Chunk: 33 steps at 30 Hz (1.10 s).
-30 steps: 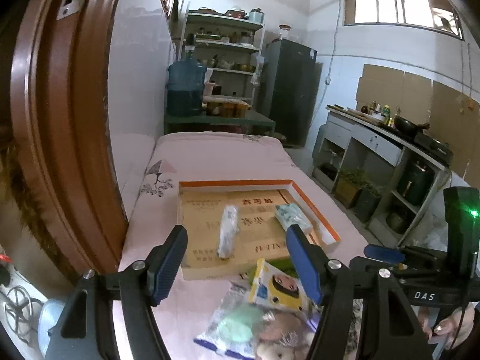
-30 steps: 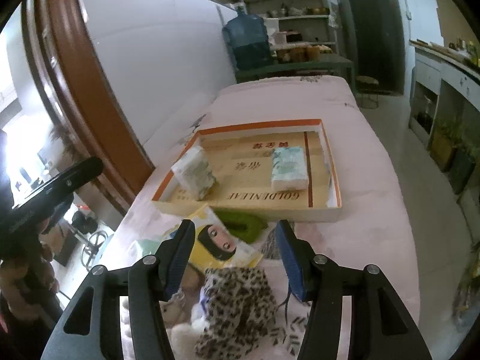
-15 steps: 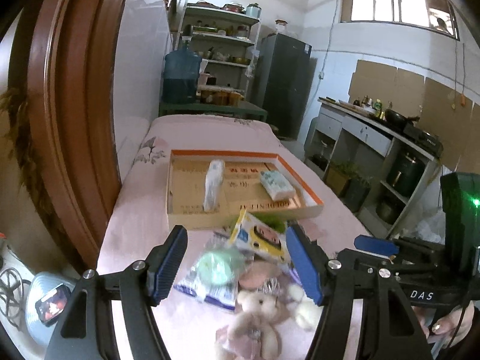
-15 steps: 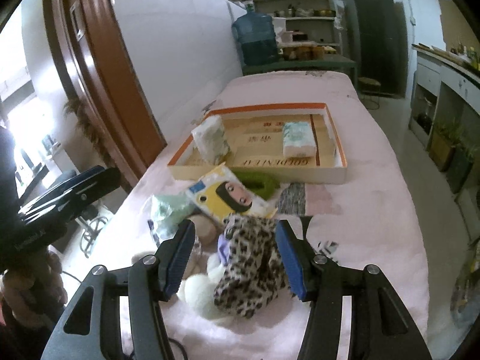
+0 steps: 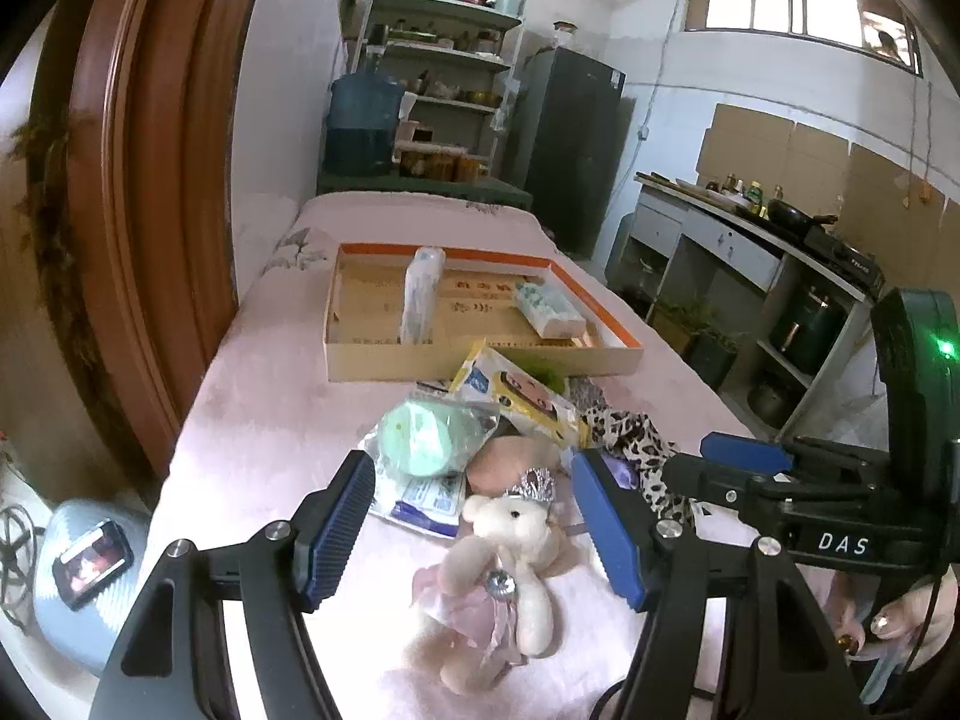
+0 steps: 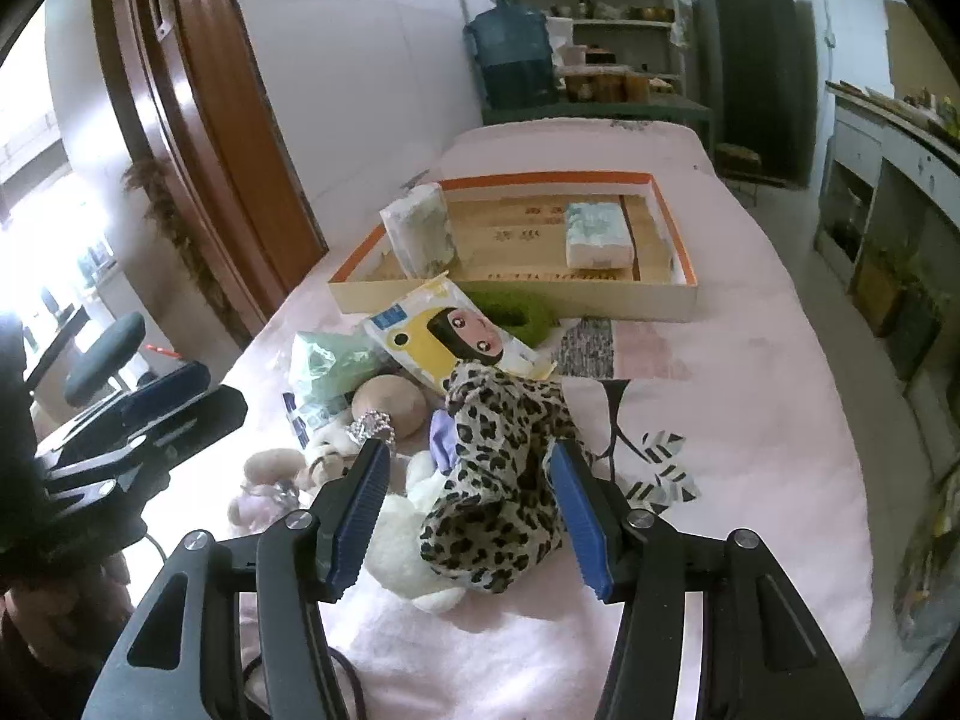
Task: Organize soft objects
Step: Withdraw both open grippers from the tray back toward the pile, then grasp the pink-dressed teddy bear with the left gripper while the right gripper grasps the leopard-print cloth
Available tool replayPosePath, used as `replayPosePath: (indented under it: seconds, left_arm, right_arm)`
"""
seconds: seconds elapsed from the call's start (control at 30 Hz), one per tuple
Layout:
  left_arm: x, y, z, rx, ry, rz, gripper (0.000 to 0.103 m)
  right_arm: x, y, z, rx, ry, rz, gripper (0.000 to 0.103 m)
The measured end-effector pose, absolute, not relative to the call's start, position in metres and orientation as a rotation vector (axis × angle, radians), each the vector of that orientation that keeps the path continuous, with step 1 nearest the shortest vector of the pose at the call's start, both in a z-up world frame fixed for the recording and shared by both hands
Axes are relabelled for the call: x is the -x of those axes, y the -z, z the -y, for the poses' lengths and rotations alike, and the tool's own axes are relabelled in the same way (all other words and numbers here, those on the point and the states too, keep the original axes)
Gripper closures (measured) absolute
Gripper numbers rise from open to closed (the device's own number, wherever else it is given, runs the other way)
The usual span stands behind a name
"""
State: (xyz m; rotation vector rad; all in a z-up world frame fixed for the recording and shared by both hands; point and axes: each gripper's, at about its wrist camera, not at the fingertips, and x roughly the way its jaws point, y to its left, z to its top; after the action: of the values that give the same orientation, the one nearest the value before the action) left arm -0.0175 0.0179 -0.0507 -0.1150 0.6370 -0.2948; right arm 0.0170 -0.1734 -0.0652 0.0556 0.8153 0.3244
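Observation:
A pile of soft things lies on the pink bed: a white teddy bear [image 5: 510, 546], a green packet [image 5: 426, 435], a yellow cartoon pack [image 5: 516, 390] and a leopard-print cloth [image 6: 498, 456]. A shallow cardboard box [image 5: 480, 354] behind them holds two tissue packs [image 6: 420, 231] [image 6: 597, 231]. My left gripper [image 5: 474, 528] is open and empty, its jaws on either side of the bear. My right gripper [image 6: 468, 516] is open and empty, just in front of the leopard cloth.
A brown wooden door frame [image 5: 138, 198] stands left of the bed. A phone on a blue stool [image 5: 90, 558] sits low at the left. A kitchen counter [image 5: 780, 240] runs along the right, and shelves with a water jug [image 5: 360, 120] stand behind.
Both grippers have pulled back from the box towards the near end of the bed. The pile of soft things, the bear included, has come into view between the jaws.

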Motion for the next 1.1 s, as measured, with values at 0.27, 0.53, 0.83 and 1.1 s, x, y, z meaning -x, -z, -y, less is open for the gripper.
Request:
replayPosePath:
  seconds: [0.27,0.53,0.83,1.1]
  left_arm:
    - [0.019,0.061,-0.013,0.099,0.295,-0.657,0.035]
    - [0.014,0.078,-0.018,0.118,0.290,-0.703,0.035]
    - [0.013,0.092,-0.015,0.131,0.320,-0.735,0.035]
    - [0.009,0.111,-0.007,0.134,0.348,-0.791,0.035]
  right_arm:
    - [-0.020,0.072,0.172,-0.060,-0.328,-0.832,0.045]
    - [-0.027,0.079,0.175,-0.078,-0.315,-0.855,0.045]
    - [-0.032,0.089,0.177,-0.097,-0.306,-0.881,0.045]
    - [-0.034,0.095,0.179,-0.116,-0.305,-0.897,0.045]
